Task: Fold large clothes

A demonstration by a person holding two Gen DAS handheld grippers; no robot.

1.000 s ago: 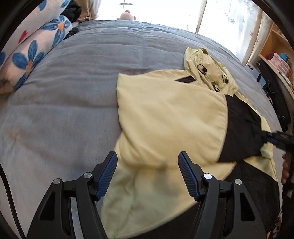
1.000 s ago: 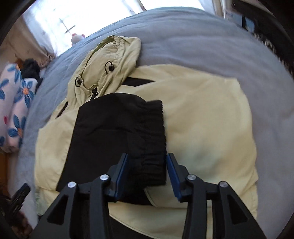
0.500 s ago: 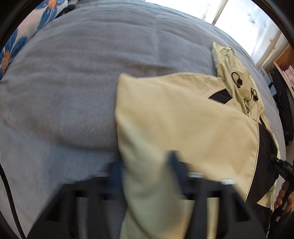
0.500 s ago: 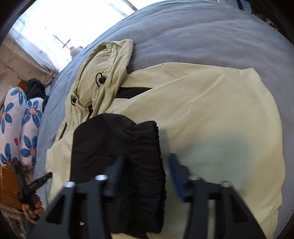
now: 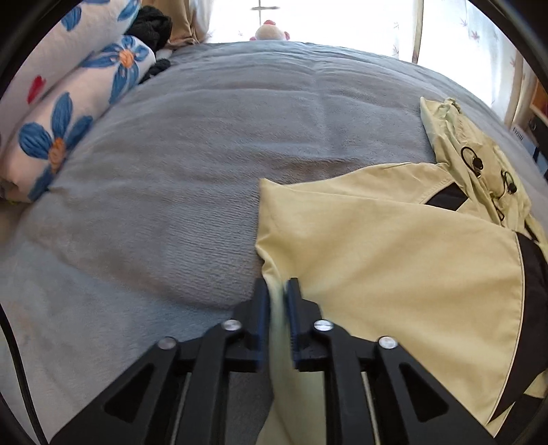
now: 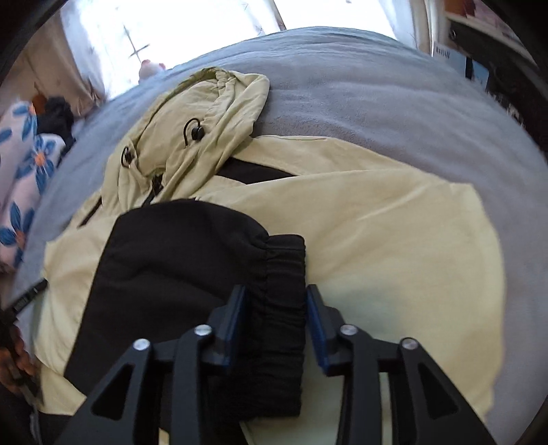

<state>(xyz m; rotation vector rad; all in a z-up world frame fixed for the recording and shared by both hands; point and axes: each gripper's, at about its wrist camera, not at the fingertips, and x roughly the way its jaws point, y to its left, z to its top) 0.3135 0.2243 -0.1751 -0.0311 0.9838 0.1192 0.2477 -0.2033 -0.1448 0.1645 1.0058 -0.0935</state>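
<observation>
A pale yellow hooded jacket point(image 5: 376, 256) with black sleeves lies on a grey bed cover point(image 5: 188, 188), its hood point(image 5: 462, 143) towards the window. My left gripper point(image 5: 277, 297) pinches the jacket's folded left edge. Its jaws are nearly together and opening, with yellow cloth between the pads. In the right wrist view the jacket point(image 6: 394, 239) has a black sleeve folded across its front. My right gripper point(image 6: 275, 308) straddles that sleeve's gathered black cuff point(image 6: 281, 270). These jaws are opening, and the cuff lies flat between them.
Floral pillows point(image 5: 68, 113) are stacked at the bed's left side, with dark clothing behind them. A plush toy point(image 5: 270, 32) sits by the bright window. Shelves and boxes point(image 6: 479, 68) stand beyond the bed's right edge. A person's hand point(image 6: 13, 359) shows at the lower left.
My left gripper went from wide open over the jacket to its left edge and closed on the cloth. My right gripper narrowed around the black cuff, then widened again.
</observation>
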